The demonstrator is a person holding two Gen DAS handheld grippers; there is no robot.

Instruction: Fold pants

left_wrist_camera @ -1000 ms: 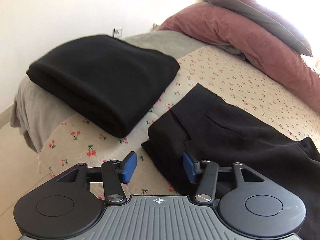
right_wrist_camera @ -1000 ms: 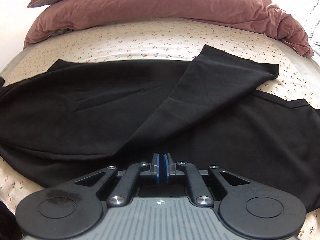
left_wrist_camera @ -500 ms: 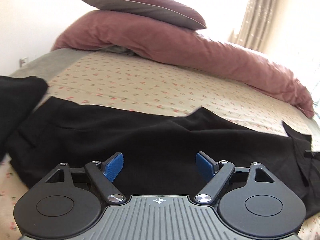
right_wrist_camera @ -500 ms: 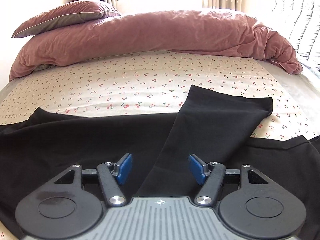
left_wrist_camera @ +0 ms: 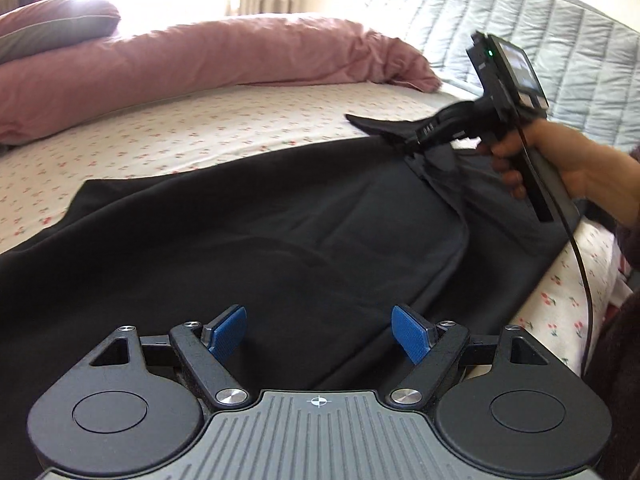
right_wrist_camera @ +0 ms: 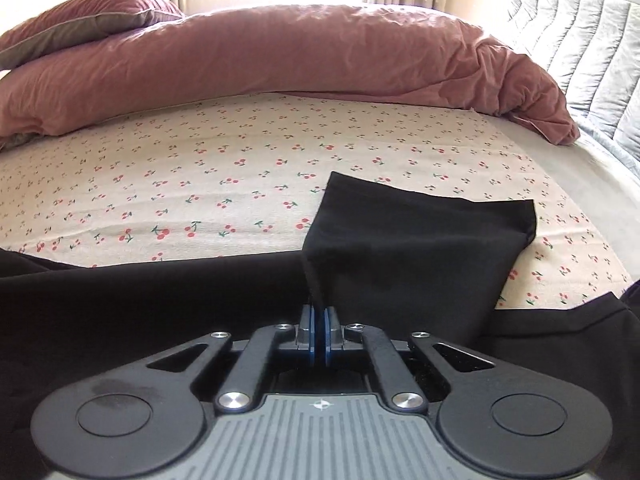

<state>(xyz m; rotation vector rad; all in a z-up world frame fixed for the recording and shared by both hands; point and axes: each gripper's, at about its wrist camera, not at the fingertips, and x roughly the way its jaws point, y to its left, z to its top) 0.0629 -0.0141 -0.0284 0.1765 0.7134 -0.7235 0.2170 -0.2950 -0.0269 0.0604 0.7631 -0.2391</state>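
Black pants (left_wrist_camera: 280,232) lie spread lengthwise across the cherry-print bed sheet (left_wrist_camera: 180,136). My left gripper (left_wrist_camera: 319,334) is open and empty, low over the pants' near edge. My right gripper (right_wrist_camera: 319,330) is shut on a fold of the upper pant leg (right_wrist_camera: 420,248) and holds it slightly raised. It also shows in the left wrist view (left_wrist_camera: 404,140) at the far right, hand-held, pinching the leg end.
A pink duvet (right_wrist_camera: 280,60) and a pillow (right_wrist_camera: 80,20) lie along the far side of the bed. A pale quilted headboard (left_wrist_camera: 540,40) stands at the right. The bed's edge (left_wrist_camera: 560,280) runs down at the right.
My left gripper swung right from the waistband end toward the leg end, still open. My right gripper opened, moved forward, then shut on the upper pant leg.
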